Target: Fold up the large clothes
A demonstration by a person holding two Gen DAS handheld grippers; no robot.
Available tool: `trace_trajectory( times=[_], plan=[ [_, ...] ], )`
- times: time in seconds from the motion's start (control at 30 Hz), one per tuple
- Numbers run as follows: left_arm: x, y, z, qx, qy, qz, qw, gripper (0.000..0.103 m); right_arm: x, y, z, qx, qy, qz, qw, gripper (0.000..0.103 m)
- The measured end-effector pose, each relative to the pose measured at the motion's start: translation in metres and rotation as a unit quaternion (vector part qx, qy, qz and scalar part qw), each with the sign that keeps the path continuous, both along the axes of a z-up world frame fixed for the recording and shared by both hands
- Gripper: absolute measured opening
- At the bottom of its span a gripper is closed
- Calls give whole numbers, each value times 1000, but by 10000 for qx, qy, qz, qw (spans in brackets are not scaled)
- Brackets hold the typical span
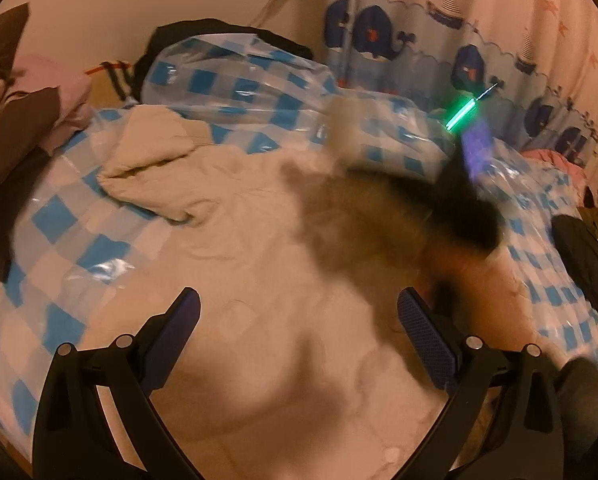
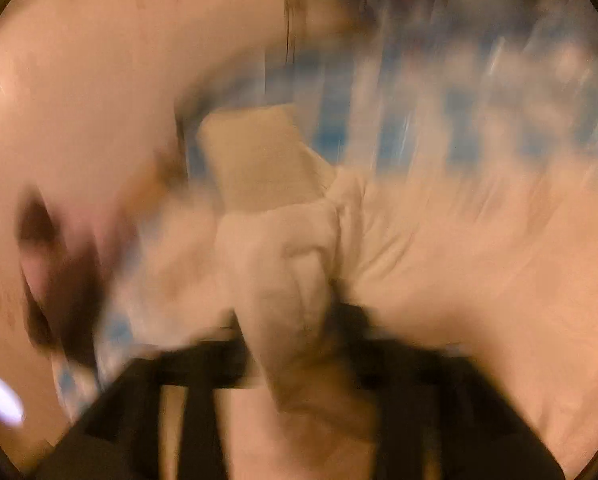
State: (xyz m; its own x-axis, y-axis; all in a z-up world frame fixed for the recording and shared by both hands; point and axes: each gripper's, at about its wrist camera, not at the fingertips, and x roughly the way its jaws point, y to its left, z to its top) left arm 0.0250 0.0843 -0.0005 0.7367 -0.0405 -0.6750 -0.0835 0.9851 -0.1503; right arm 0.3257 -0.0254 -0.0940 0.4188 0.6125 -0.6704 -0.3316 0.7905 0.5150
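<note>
Cream garment (image 1: 235, 240) lay spread on the blue-checked cover (image 1: 59, 216)

On the left, the left gripper (image 1: 299, 300) hung over the garment's body, jaws released wide, gripping nothing. Over to the right, a bunched sleeve (image 2: 283, 264) ran up between the right gripper's (image 2: 291, 320) fingers; too blurred to tell whether they clenched it.
</note>
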Motion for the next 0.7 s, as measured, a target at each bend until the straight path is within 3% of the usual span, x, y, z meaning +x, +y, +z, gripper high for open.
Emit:
trace_trajectory(
  times=[0.03, 0.07, 0.17, 0.2, 0.23, 0.27, 0.33, 0.37, 0.47, 0.53, 0.57, 0.6, 0.67, 0.7],
  plan=[
    [2, 11, 1, -7, 19, 67, 10000, 95, 2, 14, -31, -322, 573, 224, 9976, 64],
    [3, 26, 2, -56, 48, 197, 9998, 95, -4, 16, -34, -359, 556, 295, 9974, 64],
    [14, 59, 2, -421, 95, 422, 9982, 95, -23, -14, 4, 456, 233, 339, 9981, 65],
    [20, 64, 4, -484, 110, 447, 9978, 95, -35, -36, 27, 624, -113, 214, 9978, 72],
    [31, 66, 8, -524, 69, 415, 9977, 95, -40, -52, 44, 611, -399, 50, 9973, 85],
    [43, 62, 13, -476, 4, 271, 9985, 95, -48, -82, 64, 519, -827, -324, 9947, 88],
    [81, 45, 21, -361, -80, -230, 9991, 95, -56, -121, 78, -5, -1222, -1071, 9867, 90],
    [101, 36, 19, -365, 7, -371, 9986, 95, -55, -140, 76, -324, -1197, -1406, 9823, 90],
    [154, 11, -4, -183, 343, -593, 9975, 95, -43, -188, 45, -1201, -806, -2175, 9653, 90],
    [193, -3, -43, -72, 962, -656, 9932, 95, -32, -226, -5, -1628, -164, -2481, 9548, 90],
    [212, -8, -73, -38, 1486, -744, 9861, 95, -22, -231, -28, -1723, 196, -2425, 9545, 90],
    [226, -16, -106, 323, 1930, -802, 9774, 96, -18, -237, -64, -1803, 596, -2168, 9576, 90],
    [227, -25, -122, 833, 1853, -816, 9757, 97, -24, -237, -69, -1879, 370, -2134, 9580, 91],
    [225, -24, -114, 782, 1815, -790, 9771, 97, -20, -233, -66, -2048, 404, -2054, 9562, 92]
  ],
)
